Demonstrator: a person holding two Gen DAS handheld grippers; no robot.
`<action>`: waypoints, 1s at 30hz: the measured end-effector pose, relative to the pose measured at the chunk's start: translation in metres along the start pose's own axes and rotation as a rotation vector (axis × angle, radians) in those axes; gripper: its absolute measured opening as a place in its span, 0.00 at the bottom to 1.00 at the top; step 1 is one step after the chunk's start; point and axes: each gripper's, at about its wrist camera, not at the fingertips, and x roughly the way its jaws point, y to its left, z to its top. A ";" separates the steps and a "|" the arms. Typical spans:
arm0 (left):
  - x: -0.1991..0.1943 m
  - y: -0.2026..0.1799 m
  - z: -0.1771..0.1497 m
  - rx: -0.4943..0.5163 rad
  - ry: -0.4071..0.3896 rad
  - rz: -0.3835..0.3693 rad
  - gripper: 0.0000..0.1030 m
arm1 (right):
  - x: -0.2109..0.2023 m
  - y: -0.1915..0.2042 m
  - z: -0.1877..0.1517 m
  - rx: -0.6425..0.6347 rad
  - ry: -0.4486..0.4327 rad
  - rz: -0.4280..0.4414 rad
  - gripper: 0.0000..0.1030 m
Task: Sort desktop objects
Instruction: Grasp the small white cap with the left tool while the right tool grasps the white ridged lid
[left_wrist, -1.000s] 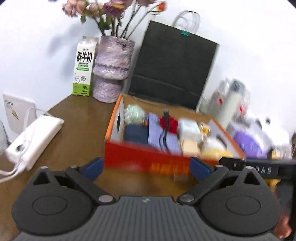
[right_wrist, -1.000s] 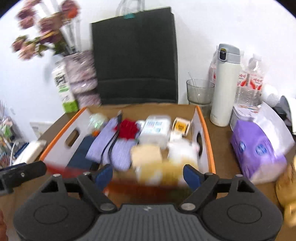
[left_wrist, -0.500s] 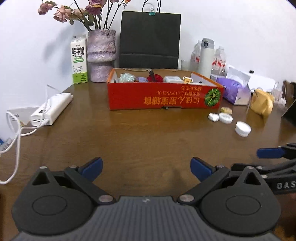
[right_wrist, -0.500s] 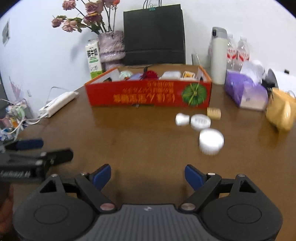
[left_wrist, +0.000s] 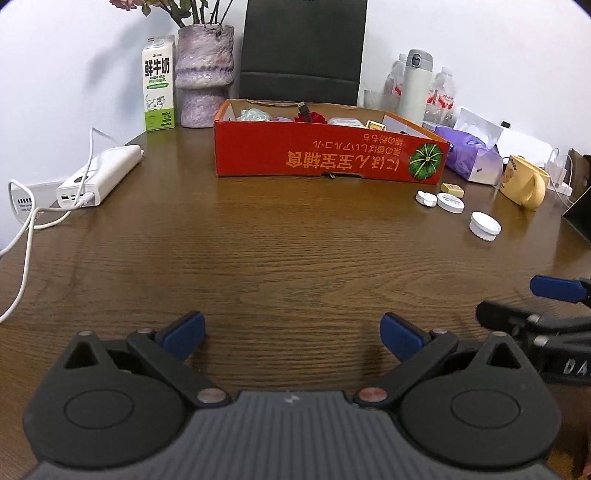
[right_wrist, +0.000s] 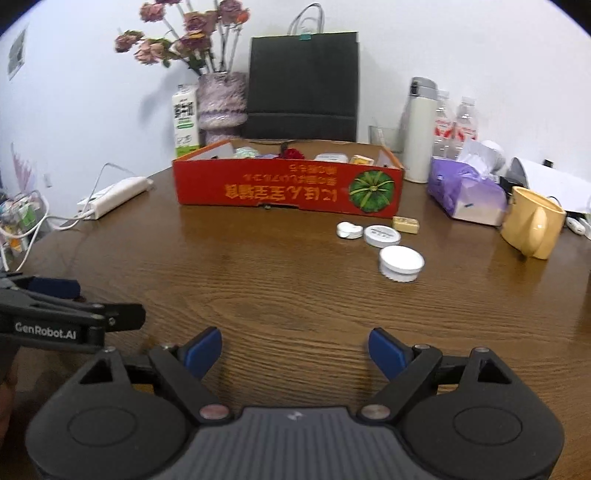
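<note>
red box (right_wrist: 288, 192), brown wooden table (right_wrist: 295, 295), white wall (right_wrist: 461, 44)

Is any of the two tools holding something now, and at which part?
Nothing is held. The left tool and the right tool both stand open over the bare table.

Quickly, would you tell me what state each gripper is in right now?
Left gripper: open, holding nothing.
Right gripper: open, holding nothing.

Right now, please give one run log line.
left tool: open, empty | right tool: open, empty | red box: filled | white caps: loose on table
</note>
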 end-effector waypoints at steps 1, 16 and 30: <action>0.000 -0.001 0.001 0.002 -0.005 -0.009 1.00 | -0.001 -0.004 0.001 0.018 -0.009 0.004 0.84; 0.092 -0.079 0.087 0.203 -0.046 -0.181 0.98 | 0.096 -0.088 0.063 0.082 0.056 -0.134 0.38; 0.162 -0.124 0.118 0.304 -0.006 -0.271 0.50 | 0.092 -0.116 0.057 0.218 0.018 -0.122 0.38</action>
